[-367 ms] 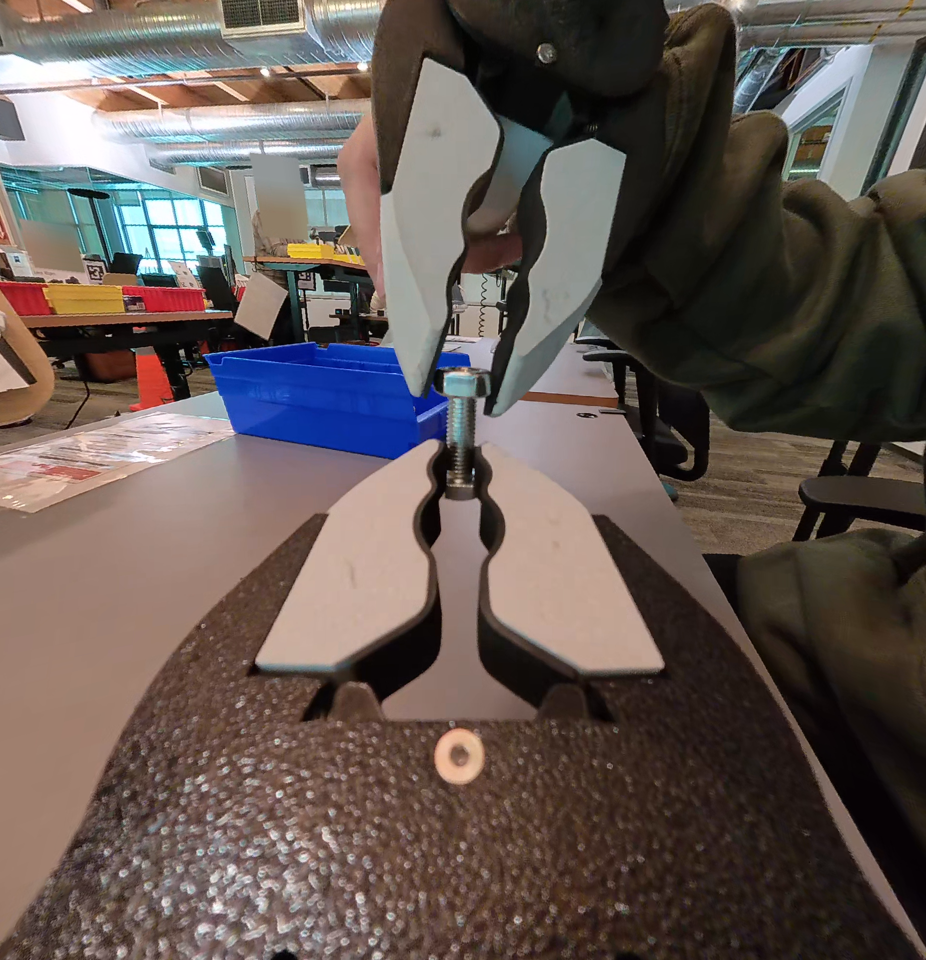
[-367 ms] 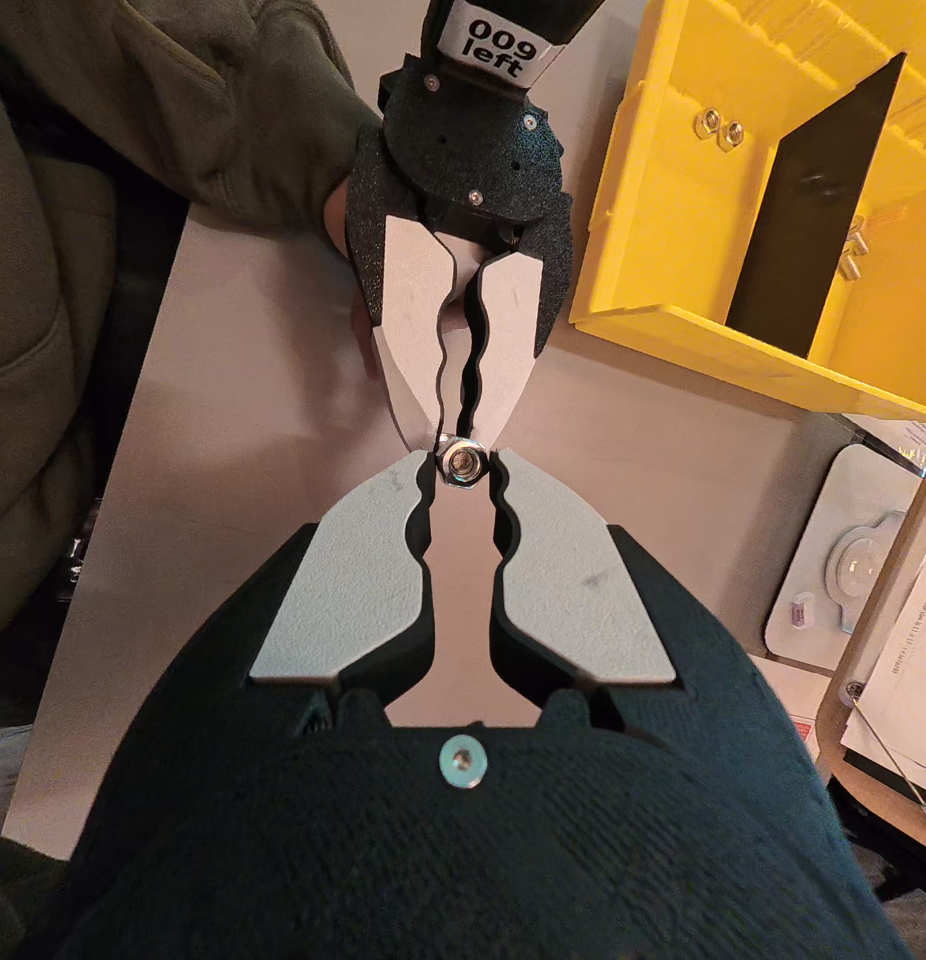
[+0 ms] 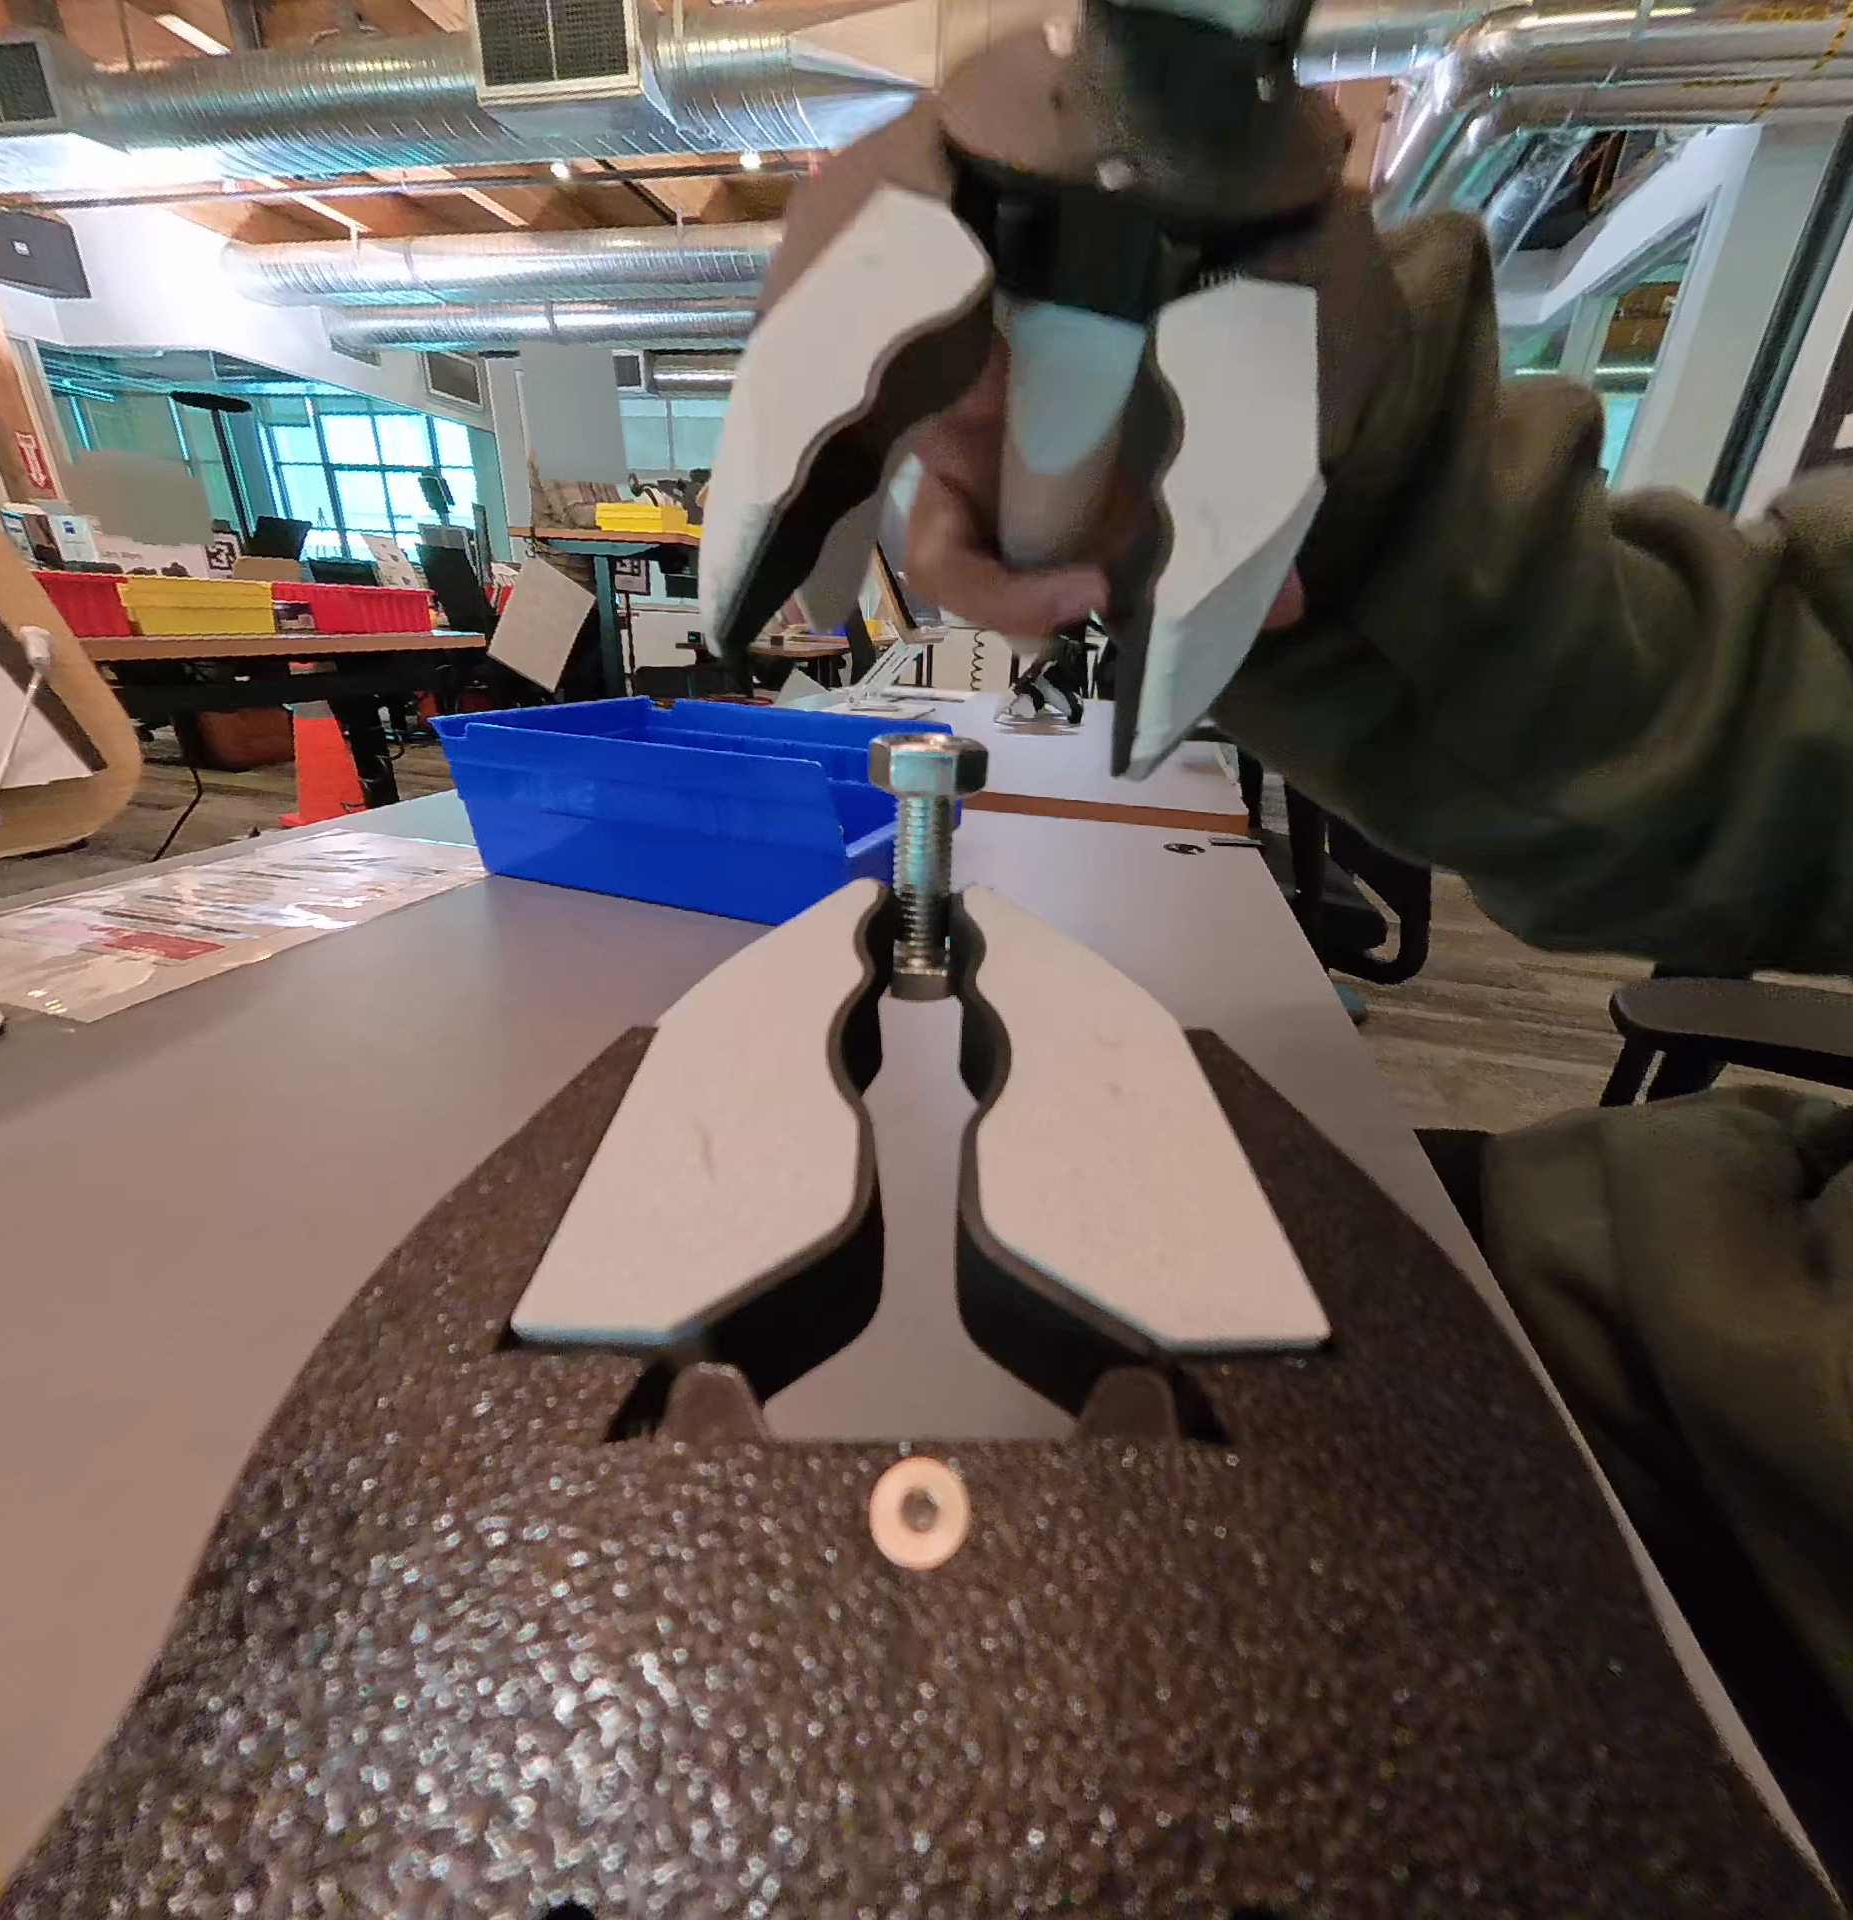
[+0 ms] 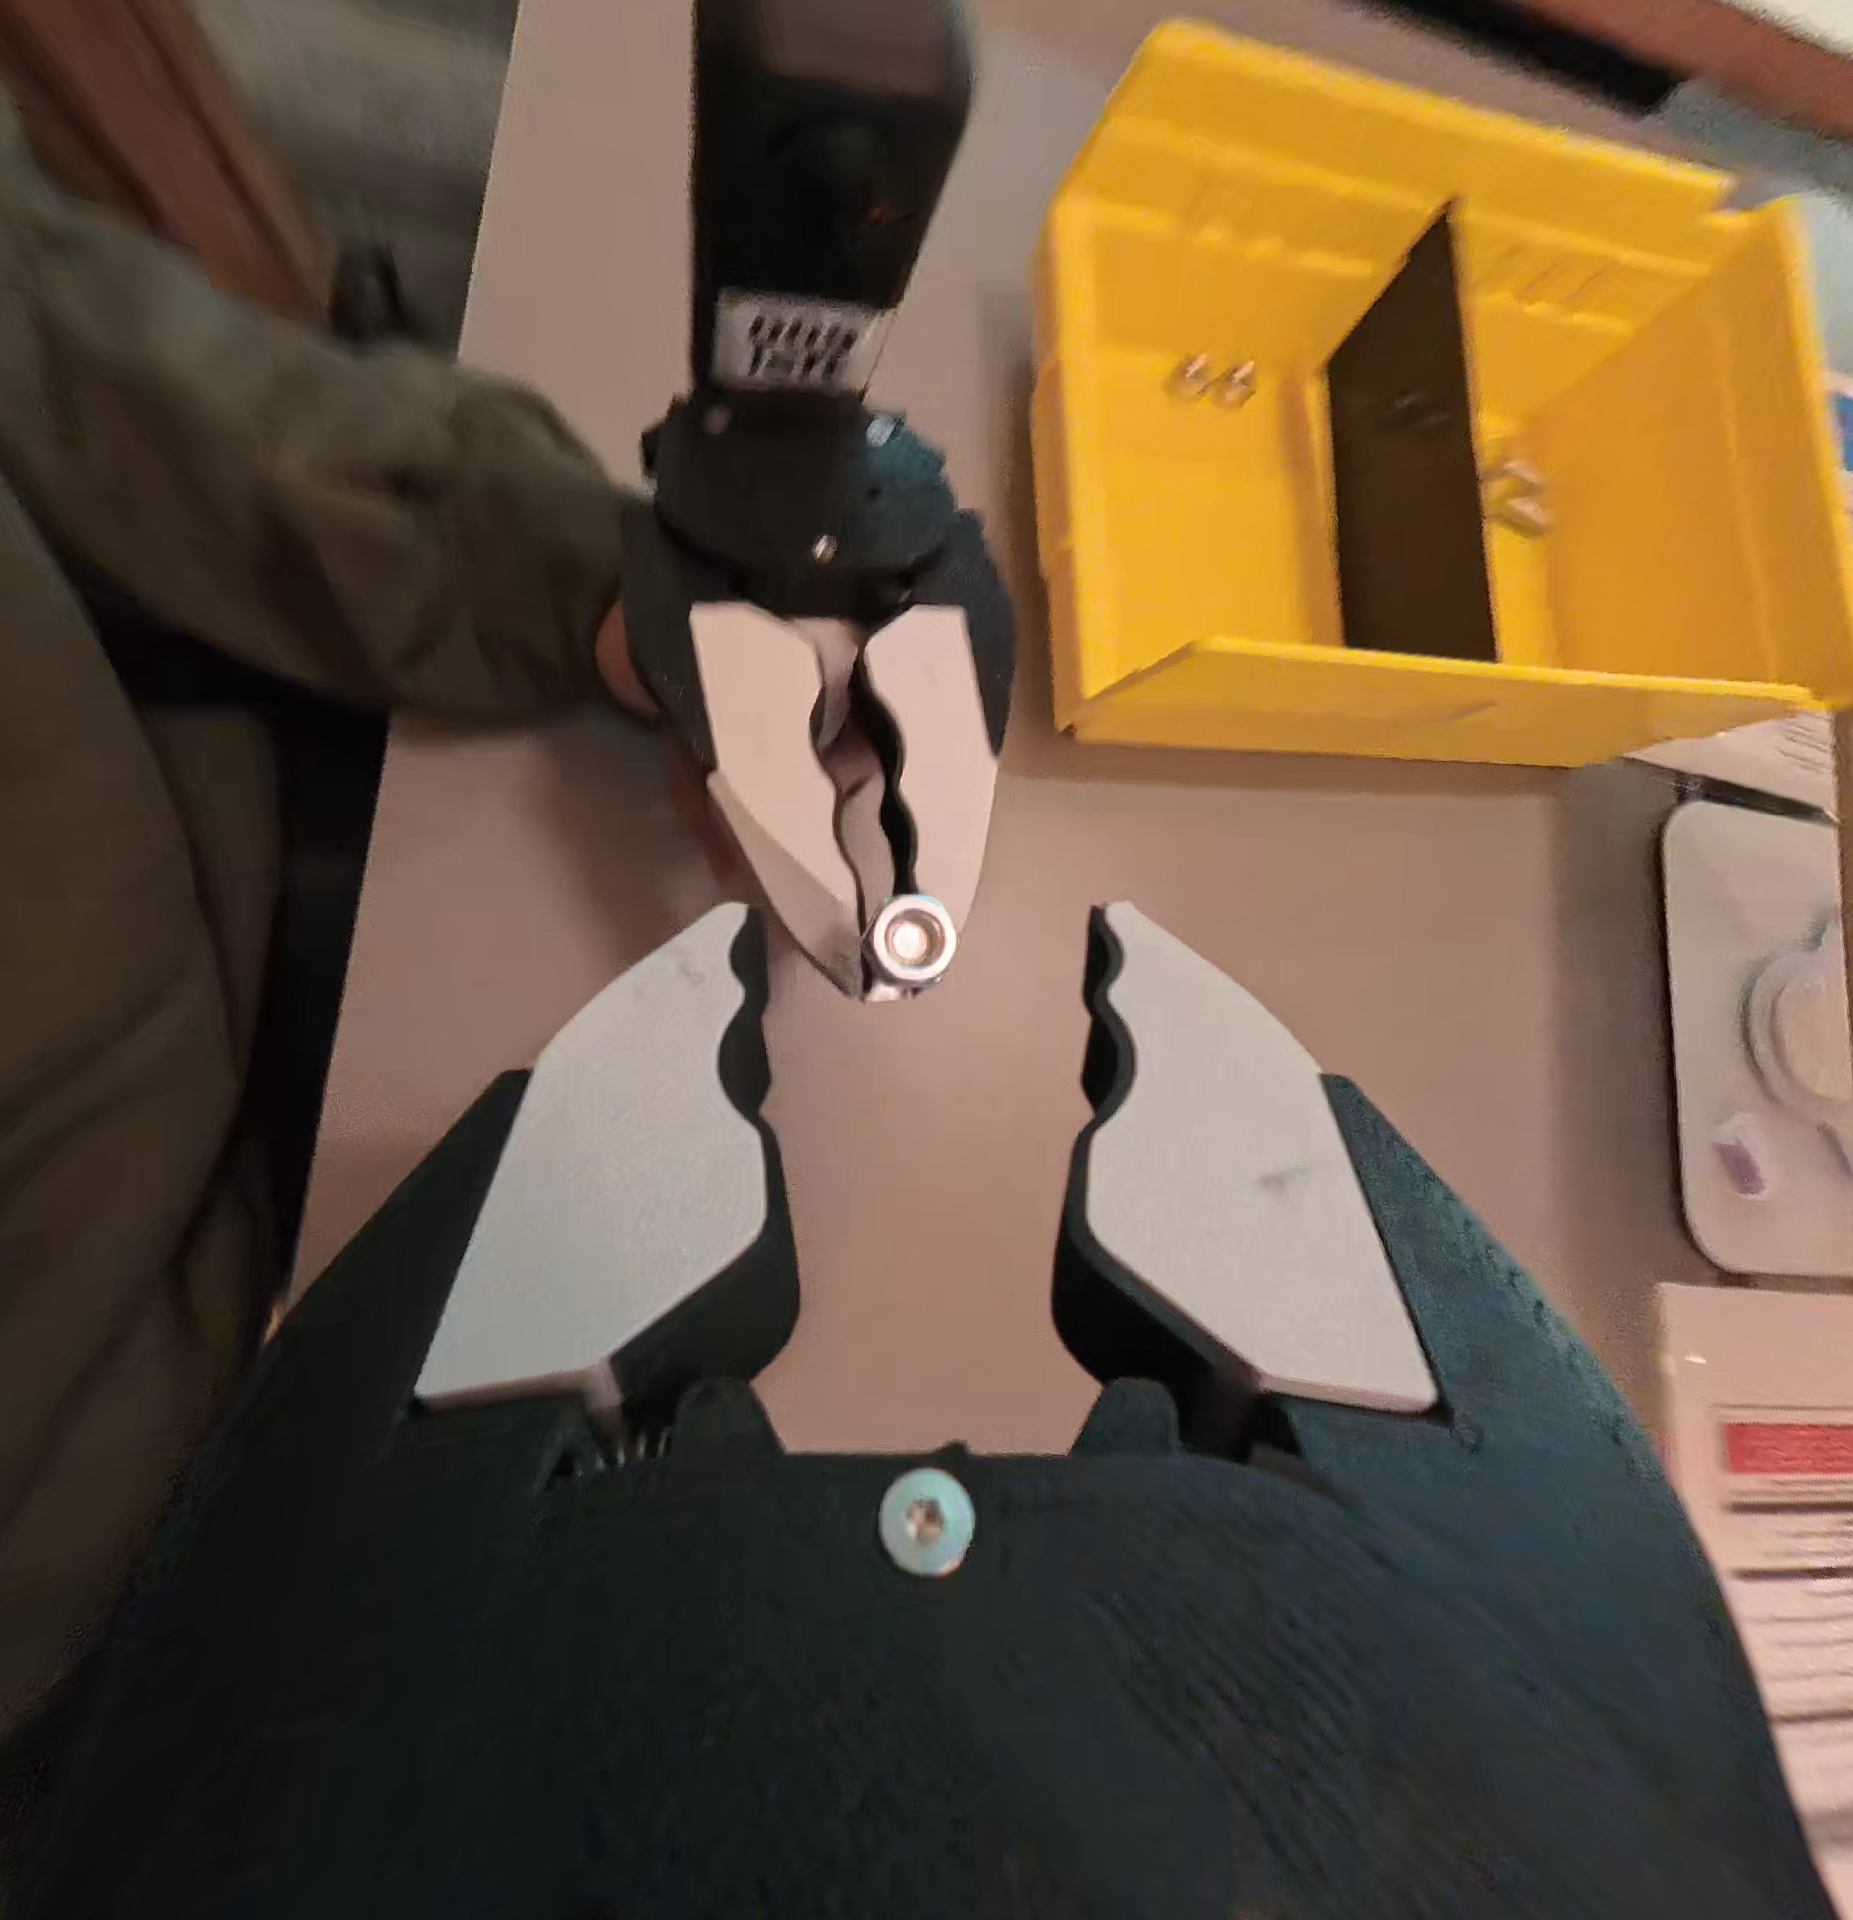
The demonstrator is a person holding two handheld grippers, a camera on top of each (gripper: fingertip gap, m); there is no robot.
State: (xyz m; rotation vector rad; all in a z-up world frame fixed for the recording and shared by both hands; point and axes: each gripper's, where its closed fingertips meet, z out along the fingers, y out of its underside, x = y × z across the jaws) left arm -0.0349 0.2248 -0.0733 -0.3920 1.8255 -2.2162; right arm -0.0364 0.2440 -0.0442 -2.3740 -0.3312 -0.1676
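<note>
My left gripper (image 3: pixel 924 935) is shut on the threaded shaft of a silver bolt (image 3: pixel 924 862) and holds it upright over the grey table (image 3: pixel 278 1122). A hex nut (image 3: pixel 927 767) sits on the bolt's top end. My right gripper (image 4: pixel 920 920) is open and empty, its jaws spread wide on either side of the nut (image 4: pixel 909 943) without touching it. In the left wrist view the right gripper (image 3: pixel 932 696) hangs just above the nut, blurred. In the right wrist view the left gripper's fingers (image 4: pixel 766 769) point toward me, held by a hand in an olive sleeve (image 4: pixel 382 540).
A yellow bin (image 4: pixel 1421 707) with a black divider (image 4: pixel 1410 499) and a few small nuts (image 4: pixel 1213 379) stands at the table's right. A blue bin (image 3: pixel 641 810) stands farther back. A white device (image 4: pixel 1774 1039) and printed sheets (image 4: pixel 1795 1507) lie at the right edge. Only a small space, under 4 cm, lies between the two pairs of fingers.
My right gripper has opened, let go of the nut, and drawn back from it. The left gripper still holds the bolt upright.
</note>
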